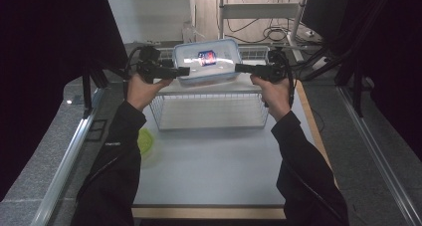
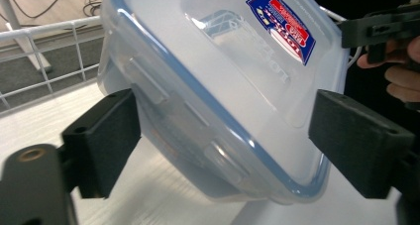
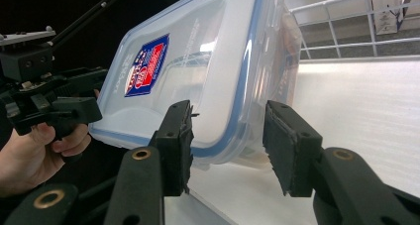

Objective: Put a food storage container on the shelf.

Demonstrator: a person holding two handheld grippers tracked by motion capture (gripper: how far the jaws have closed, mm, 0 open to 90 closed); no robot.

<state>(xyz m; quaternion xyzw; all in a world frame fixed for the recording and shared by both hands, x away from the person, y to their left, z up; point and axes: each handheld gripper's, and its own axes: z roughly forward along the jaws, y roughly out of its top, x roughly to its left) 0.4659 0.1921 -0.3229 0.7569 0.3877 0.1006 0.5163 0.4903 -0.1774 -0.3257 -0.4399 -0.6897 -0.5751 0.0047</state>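
Clear rounded-corner plastic box (image 1: 206,60) – blue-sealed lid – clamped by right tool (image 3: 228,136); left tool (image 2: 223,140) spread apart around it.

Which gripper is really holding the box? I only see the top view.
Observer: The right gripper. Its own view shows the pads clamped on the edge of the box, one on top and one underneath.
Operator: What about the left one?
Observer: The left gripper is open. The box sits between its jaws, but the pads don't look pressed on it.
Operator: Is the lid on?
Observer: Yes. In the left gripper view the lid sits flat on the box, with a blue line round its rim.
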